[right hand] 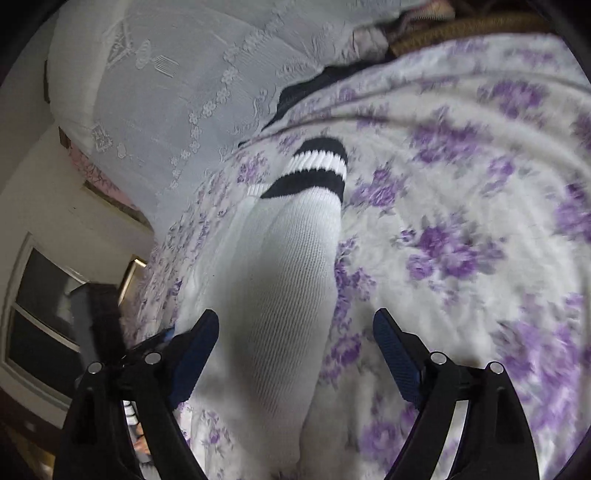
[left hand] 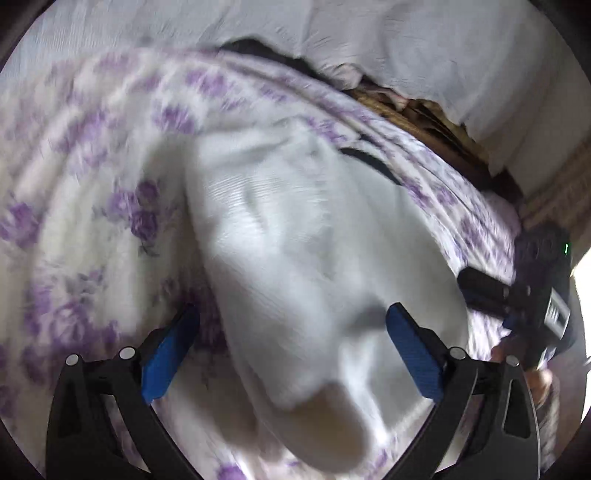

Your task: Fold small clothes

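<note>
Right wrist view, white sock (right hand: 291,258) on floral sheet (right hand: 461,221), both grippers' jaws released, nothing gripped

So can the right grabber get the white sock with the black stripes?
Probably yes. The right gripper stands open right over the sock, with one finger on each side of it. Nothing lies on top of the sock on the flowery sheet, so closing should catch it.

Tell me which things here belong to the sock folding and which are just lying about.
Part of the job:
white sock with black stripes
left gripper, open
right gripper, open

Just lying about:
purple floral bedspread
white lace cover
dark garment at the bedspread's far edge
woven basket
</note>
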